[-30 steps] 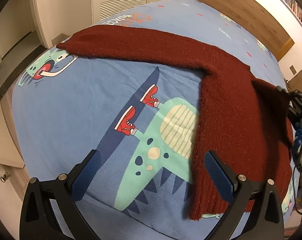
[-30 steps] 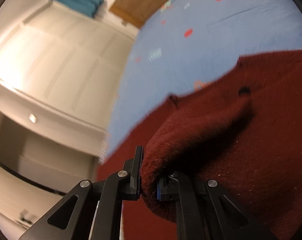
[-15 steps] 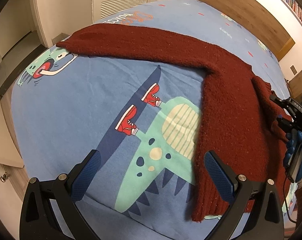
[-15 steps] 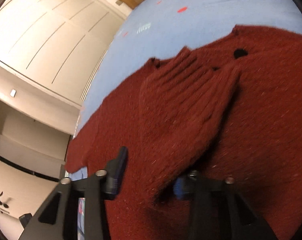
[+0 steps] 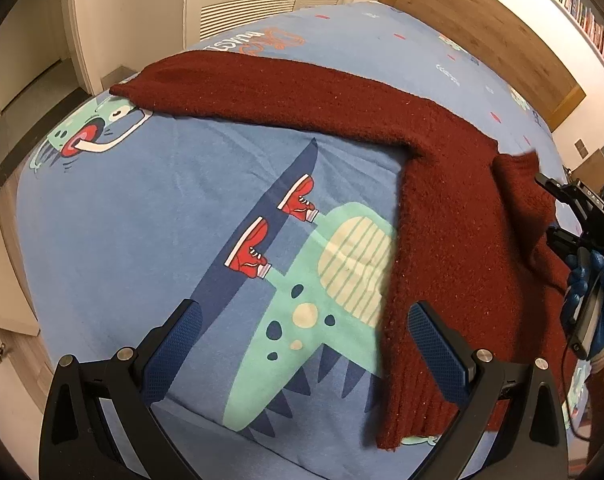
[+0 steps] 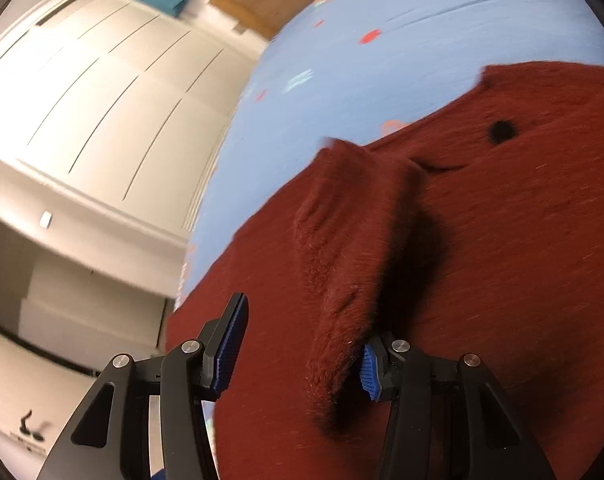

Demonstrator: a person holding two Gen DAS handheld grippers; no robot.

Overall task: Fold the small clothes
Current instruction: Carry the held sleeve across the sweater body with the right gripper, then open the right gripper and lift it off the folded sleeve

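Observation:
A dark red knitted sweater (image 5: 453, 216) lies flat on the blue dinosaur-print bed sheet (image 5: 182, 208). One long sleeve (image 5: 286, 88) stretches out to the far left. My left gripper (image 5: 305, 332) is open and empty, hovering above the sweater's lower left hem. The other sleeve (image 6: 349, 248) is folded across the sweater body (image 6: 521, 240). My right gripper (image 6: 298, 344) is open, its jaws standing on either side of that folded sleeve's end; it also shows in the left wrist view (image 5: 569, 216) at the right edge.
A wooden headboard (image 5: 481, 32) runs along the far side of the bed. White wardrobe doors (image 6: 102, 100) and a louvred panel (image 5: 246, 4) stand beyond the bed's edges. The floor (image 5: 30, 96) drops away at the left.
My right gripper carried the sleeve over the sweater body, then opened and released it. The left gripper has stayed in place, open.

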